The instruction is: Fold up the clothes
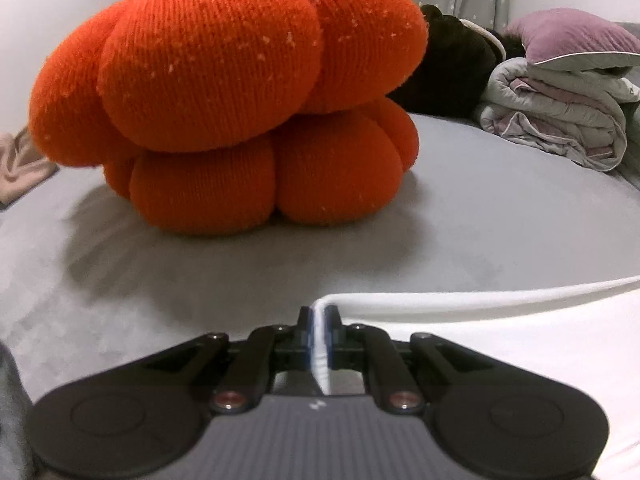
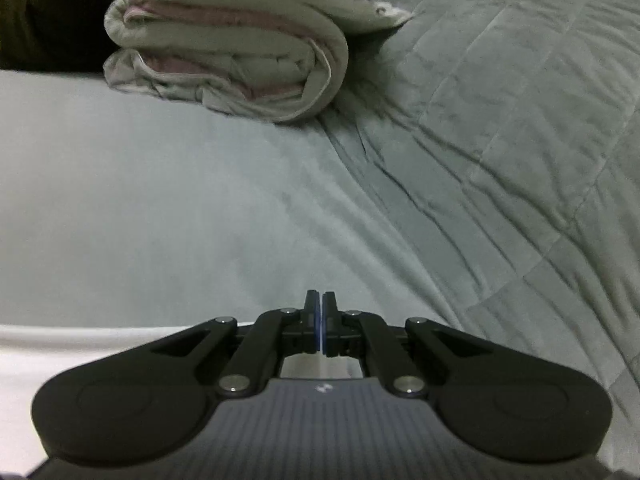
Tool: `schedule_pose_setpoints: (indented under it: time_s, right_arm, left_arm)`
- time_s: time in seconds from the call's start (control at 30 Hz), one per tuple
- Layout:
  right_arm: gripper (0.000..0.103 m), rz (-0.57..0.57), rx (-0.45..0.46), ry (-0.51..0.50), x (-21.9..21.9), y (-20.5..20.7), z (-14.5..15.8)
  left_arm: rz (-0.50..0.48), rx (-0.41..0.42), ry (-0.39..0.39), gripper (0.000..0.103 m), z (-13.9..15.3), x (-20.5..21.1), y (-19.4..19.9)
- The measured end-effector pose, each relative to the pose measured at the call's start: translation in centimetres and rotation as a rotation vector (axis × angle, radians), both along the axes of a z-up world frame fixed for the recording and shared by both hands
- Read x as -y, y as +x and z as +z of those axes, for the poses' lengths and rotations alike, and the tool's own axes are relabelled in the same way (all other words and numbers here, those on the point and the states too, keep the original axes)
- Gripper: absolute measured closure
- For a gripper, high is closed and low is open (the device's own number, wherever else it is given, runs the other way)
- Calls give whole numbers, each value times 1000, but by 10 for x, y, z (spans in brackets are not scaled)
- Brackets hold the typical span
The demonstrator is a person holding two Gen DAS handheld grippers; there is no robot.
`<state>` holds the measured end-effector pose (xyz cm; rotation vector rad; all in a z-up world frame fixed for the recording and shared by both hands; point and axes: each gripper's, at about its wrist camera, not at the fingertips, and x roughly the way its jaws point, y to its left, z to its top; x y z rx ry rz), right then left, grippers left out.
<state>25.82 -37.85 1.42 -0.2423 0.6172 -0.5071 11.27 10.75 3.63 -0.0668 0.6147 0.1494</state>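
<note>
Left tongs (image 1: 319, 314) tilted down toward the bed, jaws clamped on a thin white fold of the white garment (image 1: 500, 344). The pinched cloth runs back between the pads toward the camera. From the tips, the garment's rolled edge sweeps off to the right and the rest spreads below and right of the tongs, lying on the grey sheet (image 1: 160, 280).

Right tongs (image 2: 321, 312) also angled down, jaws pressed together, blue pad edges meeting. White cloth (image 2: 100, 340) lies to the left of and under the linkage; whether any of it sits between these pads, cannot tell.

Left view only: an orange knitted pumpkin cushion (image 1: 224, 92) straight ahead of the tips, resting on the sheet, well apart from them. Behind it to the right, a dark plush shape (image 1: 452, 64), then a purple pillow (image 1: 576, 36) on a folded grey-pink quilt (image 1: 560, 120). A beige cloth (image 1: 20, 164) at far left.

Right view only: a quilted grey-green blanket (image 2: 520, 120) ahead and to the right of the tips, creased, its edge running diagonally down toward the tongs. The folded quilt (image 2: 232, 56) appears far ahead, left of centre.

Open room: bare sheet between left tips and cushion; bare sheet ahead-left of right tips up to the quilt. The blanket crowds the right side.
</note>
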Motion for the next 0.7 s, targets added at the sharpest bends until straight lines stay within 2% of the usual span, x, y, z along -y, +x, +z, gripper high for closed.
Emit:
schedule_pose_setpoints:
  time_s: [0.2,0.33,0.43,0.47,0.5,0.53,0.57,0.6,0.63,0.7]
  right_arm:
    - [103,-21,98,21,-8,7,14]
    - [103,-55,46,-1,-10,20,2]
    - [101,-73,-63,-3,-14,33,-23]
    - [93,-72,-66,-22,-17,33,-21]
    - [88,-72,-69,-42,-21,34,-19]
    - [70,-72,-69,-54,-24,34,-17]
    - [38,-78,-41,-7,-22,28,-8]
    - [28,-81,10,38,-20,19,4]
    - [27,-84,70,59,-20,6,19]
    - [27,-54,100,71,-29,-18,39]
  left_arm:
    - [19,13,15,97,0,-1,-2]
    - [14,-3,25,96,-11,2,-1]
    - [14,-6,11,90,-11,1,-4]
    - [16,-7,4,87,-11,0,-5]
    - [17,-8,-3,79,-10,-1,-6]
    - [18,-9,-10,72,-10,-2,-7]
    - [23,-10,-20,69,-8,-3,-8]
    - [32,-9,-31,63,-6,-6,-10]
    - [38,-6,-41,61,-2,-8,-12]
    - [36,4,-56,60,8,-9,-21]
